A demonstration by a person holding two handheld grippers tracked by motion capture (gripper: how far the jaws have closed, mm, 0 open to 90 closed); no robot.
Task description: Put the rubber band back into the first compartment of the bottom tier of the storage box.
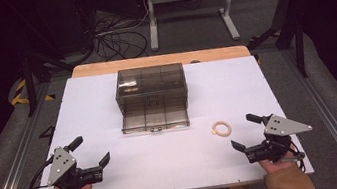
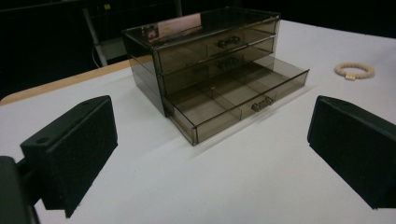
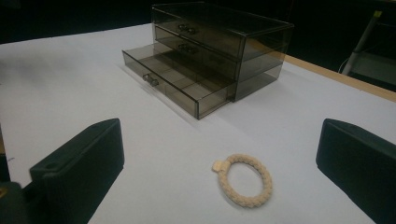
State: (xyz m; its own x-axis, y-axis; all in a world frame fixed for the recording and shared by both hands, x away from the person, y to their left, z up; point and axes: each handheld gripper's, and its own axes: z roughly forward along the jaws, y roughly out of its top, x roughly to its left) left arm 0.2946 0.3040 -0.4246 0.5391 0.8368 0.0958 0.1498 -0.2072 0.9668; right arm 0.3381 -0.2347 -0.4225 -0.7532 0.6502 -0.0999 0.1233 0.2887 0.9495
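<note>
A smoky transparent drawer box (image 1: pixel 152 97) stands mid-table with its bottom drawer (image 1: pixel 155 118) pulled out; the two upper drawers are closed. The same box (image 2: pixel 210 65) (image 3: pixel 210 51) appears in both gripper views. A beige braided ring (image 1: pixel 221 128) (image 3: pixel 245 180) (image 2: pixel 355 71) lies flat on the white sheet, right of the open drawer. My left gripper (image 1: pixel 90 150) is open near the front left, holding nothing. My right gripper (image 1: pixel 246 132) is open near the front right, just short of the ring, with the ring lying ahead between its jaws.
The white sheet (image 1: pixel 105 93) covers a wooden tabletop (image 1: pixel 161 59). Beyond the far edge stand a grey metal stand (image 1: pixel 188 5) and a tangle of cables (image 1: pixel 113 39) on the floor. Rails run along both sides of the table.
</note>
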